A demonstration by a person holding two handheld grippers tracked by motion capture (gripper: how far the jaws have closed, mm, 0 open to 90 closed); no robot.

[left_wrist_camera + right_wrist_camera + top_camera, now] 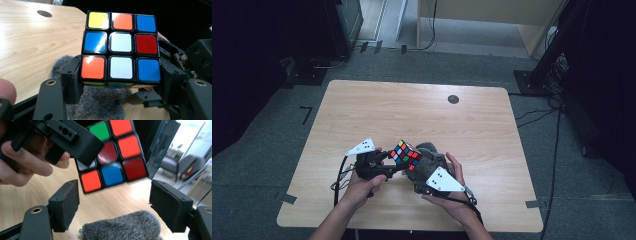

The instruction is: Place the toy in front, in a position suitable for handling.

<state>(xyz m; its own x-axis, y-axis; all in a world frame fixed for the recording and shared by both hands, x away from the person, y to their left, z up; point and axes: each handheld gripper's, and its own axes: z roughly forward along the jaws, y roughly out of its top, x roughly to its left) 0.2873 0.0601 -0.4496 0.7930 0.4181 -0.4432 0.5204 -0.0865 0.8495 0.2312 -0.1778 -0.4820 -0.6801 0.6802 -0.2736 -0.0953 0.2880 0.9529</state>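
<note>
Two handheld grippers meet over the near half of the wooden table (362,107), just below the middle of the high view. The left gripper (120,82) clamps the puzzle cube (121,46) by its bottom row, one black pad pressed on each side, holding it up off the tabletop; in the left gripper view the cube sits at centre frame, its facing side a mix of yellow, orange, blue, white and red stickers. The right gripper (115,205) stands spread wide, nothing between its pads: in the right gripper view the cube hangs in the upper middle, clear above the gap. Under and between both tools lies a grey furry thing (122,226), low in the frame, on the table right beneath the cube. The left hand (22,162) and part of the left tool crowd the upper left of that view, covering a corner of the cube. A dark round hole (453,99) marks the table's far side, well apart from the work.
</note>
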